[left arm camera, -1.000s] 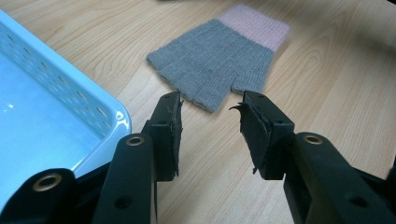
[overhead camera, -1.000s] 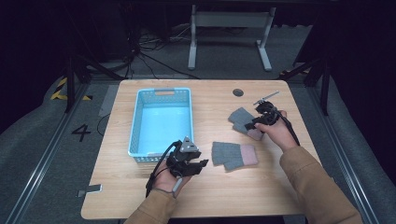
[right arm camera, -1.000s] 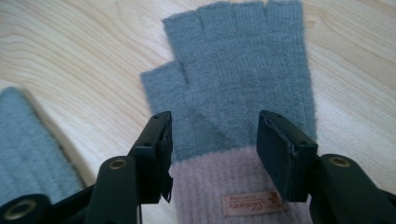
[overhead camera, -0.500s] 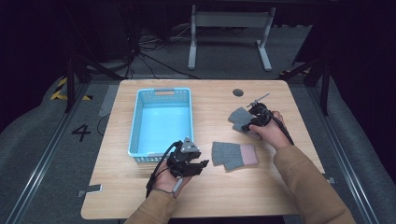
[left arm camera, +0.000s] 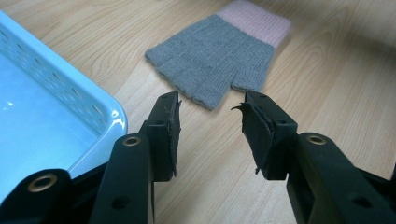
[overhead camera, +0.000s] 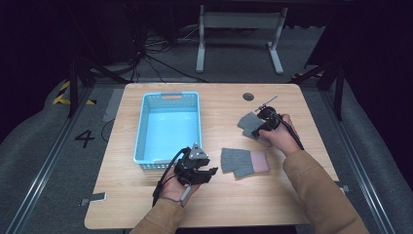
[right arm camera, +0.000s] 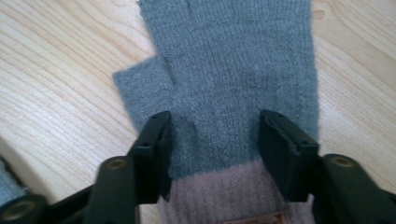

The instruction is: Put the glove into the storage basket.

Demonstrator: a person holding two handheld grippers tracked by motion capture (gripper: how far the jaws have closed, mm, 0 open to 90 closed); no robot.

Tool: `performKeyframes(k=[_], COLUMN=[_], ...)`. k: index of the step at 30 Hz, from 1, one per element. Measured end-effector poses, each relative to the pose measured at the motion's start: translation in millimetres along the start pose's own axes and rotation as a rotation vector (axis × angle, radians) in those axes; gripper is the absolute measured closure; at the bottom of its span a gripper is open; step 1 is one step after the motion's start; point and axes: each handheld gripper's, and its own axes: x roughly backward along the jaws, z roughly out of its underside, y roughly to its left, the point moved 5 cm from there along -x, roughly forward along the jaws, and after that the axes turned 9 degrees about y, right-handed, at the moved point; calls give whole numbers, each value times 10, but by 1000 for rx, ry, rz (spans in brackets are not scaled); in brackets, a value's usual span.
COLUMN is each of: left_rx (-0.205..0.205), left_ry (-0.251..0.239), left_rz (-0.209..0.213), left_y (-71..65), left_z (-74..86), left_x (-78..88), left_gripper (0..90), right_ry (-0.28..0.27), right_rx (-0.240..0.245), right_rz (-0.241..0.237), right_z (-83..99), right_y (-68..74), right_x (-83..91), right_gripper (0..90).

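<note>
We see two fingerless knitted gloves on the wooden table (overhead camera: 302,146), each grey with a pale pink ribbed cuff; the far glove (overhead camera: 249,123) lies flat at the right side of the table, its short thumb stub sticking out and a small label at the cuff edge; the right gripper (overhead camera: 258,127) sits over it, its jaws having just been closing, standing apart on either side of the glove near the cuff, not yet pinching the knit; the near glove (overhead camera: 242,162) lies flat just right of the left gripper (overhead camera: 204,171), whose jaws are apart with nothing between them; the light blue basket (overhead camera: 141,131) stands to the left, beside that gripper.
</note>
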Motion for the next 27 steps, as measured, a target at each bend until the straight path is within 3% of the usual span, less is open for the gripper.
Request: performKeyframes(k=[1, 4, 8, 18, 27], left_rx=[0, 1, 1, -1, -6], left_ry=[0, -2, -5, -9, -11], left_rz=[1, 0, 2, 7, 11], left_y=[-1, -1, 4, 7, -3], left_z=[0, 0, -5, -24, -41], left_x=[0, 0, 5, 5, 3], left_gripper=[571, 571, 572, 571, 571], right_ry=[0, 9, 10, -18, -56], right_rx=[0, 8, 9, -5, 24], right_rz=[0, -8, 4, -14, -33], right_z=[0, -5, -9, 6, 53], right_y=[0, 30, 49, 21, 18], right_x=[0, 14, 20, 45, 213], right_gripper=[522, 655, 751, 778, 776])
